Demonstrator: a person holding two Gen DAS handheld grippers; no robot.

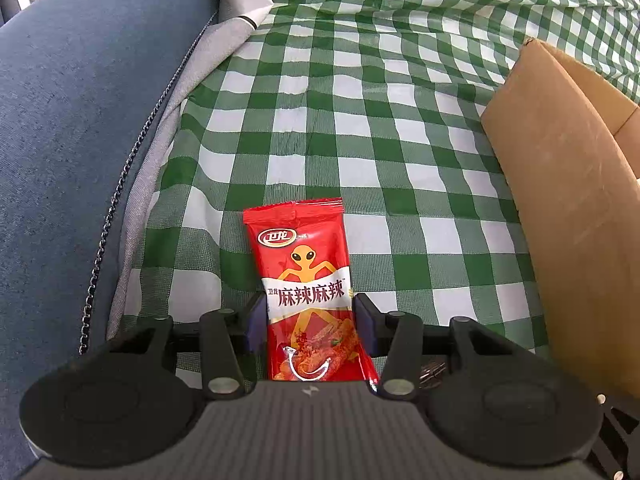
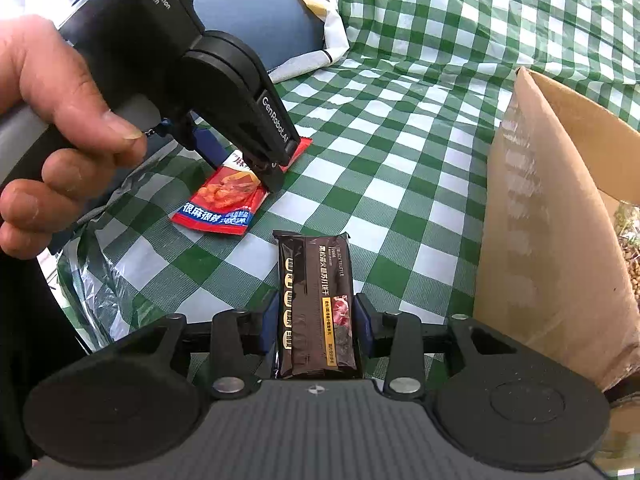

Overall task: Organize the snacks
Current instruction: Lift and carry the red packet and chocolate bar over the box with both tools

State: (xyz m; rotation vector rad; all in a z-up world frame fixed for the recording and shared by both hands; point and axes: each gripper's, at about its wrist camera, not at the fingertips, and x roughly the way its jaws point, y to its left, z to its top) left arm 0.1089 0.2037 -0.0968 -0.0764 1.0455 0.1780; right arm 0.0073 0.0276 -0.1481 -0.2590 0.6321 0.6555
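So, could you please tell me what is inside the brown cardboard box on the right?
The brown cardboard box shows only a sliver of its inside past its raised flap: something mottled, tan and greenish, too small to identify. The flap hides everything else.

**Snacks spread on a checked cloth**

A green-and-white checked cloth (image 2: 400, 128) covers the surface. On it lie a red spicy-snack packet (image 1: 306, 280), flat with its alien figure facing up, and a dark brown cracker packet (image 2: 316, 304) nearby. A brown cardboard box (image 2: 552, 220) stands on the cloth at the right. A white paper bag (image 2: 320, 0) rests at the far edge.
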